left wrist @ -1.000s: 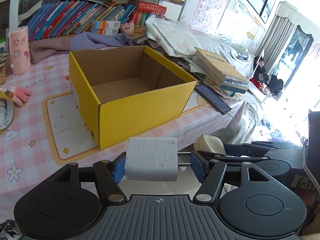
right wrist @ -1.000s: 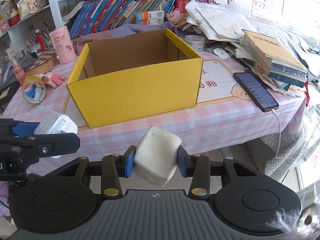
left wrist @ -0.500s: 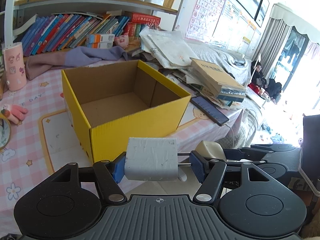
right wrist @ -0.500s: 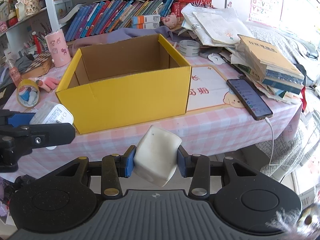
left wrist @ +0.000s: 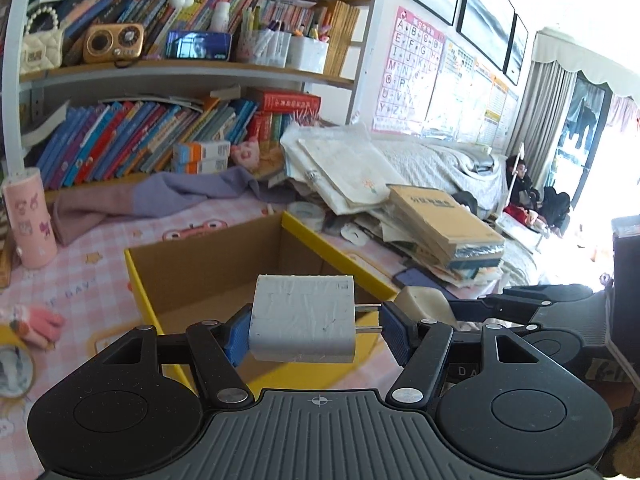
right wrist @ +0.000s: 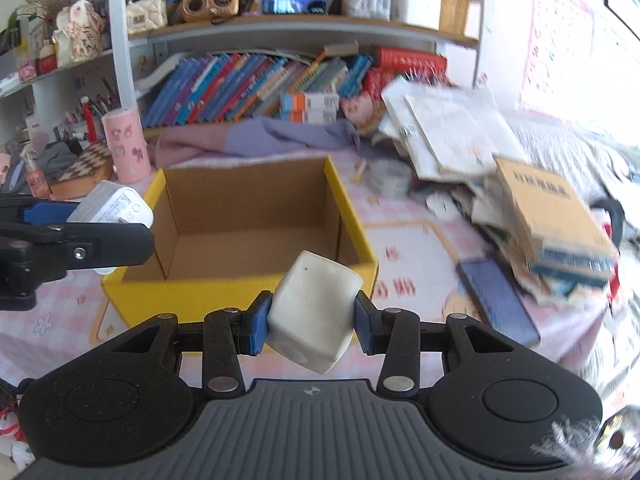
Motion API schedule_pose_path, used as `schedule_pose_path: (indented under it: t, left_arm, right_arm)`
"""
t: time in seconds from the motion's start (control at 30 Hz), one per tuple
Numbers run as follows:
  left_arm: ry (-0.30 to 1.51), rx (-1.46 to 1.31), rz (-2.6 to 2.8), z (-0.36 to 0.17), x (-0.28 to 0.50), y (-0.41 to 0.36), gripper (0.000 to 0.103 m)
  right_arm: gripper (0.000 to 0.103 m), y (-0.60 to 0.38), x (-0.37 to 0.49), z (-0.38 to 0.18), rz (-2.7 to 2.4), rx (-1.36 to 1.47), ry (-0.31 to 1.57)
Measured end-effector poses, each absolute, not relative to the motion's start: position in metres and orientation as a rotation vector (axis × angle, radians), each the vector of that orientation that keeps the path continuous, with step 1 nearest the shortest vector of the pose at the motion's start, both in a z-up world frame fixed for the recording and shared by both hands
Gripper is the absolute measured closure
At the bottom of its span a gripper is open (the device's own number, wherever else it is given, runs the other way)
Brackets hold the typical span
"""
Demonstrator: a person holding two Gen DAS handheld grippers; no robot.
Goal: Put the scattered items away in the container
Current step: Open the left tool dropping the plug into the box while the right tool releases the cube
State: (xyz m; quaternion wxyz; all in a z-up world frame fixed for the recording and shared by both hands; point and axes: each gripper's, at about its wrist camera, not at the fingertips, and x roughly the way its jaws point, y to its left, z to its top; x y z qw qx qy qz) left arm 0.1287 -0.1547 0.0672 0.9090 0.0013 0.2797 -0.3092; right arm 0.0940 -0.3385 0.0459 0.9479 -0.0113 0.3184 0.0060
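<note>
- The yellow box (right wrist: 240, 304) sat open and empty near the tabletop's front edge.
- The left gripper (left wrist: 310, 326) clenched a white charger (left wrist: 302, 318); the right gripper (right wrist: 307, 320) clenched a cream cube (right wrist: 314, 312).
- Best release only once each was clear past the front wall.

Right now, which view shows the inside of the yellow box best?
The right wrist view: it looks down into the yellow box, showing all four inner walls and a bare cardboard floor. In the left wrist view the white charger held in the left gripper hides much of the interior, leaving only part of the floor and the far walls visible.
</note>
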Motion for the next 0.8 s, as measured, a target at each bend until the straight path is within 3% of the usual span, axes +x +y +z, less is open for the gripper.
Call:
schedule_pose_path:
  t: [0.33,0.8]
  left_arm:
    - [0.573,0.069,-0.571,0.066,0.174,-0.171,0.037]
    - [0.669,0.165,-0.46,0.04,0.237,-0.175,0.037]
  right_arm:
    - [0.063,-0.338,0.156,0.056,0.14,-0.121,0.595]
    - [0.063,-0.315,0.247,0.023,0.361,-0.329,0.649]
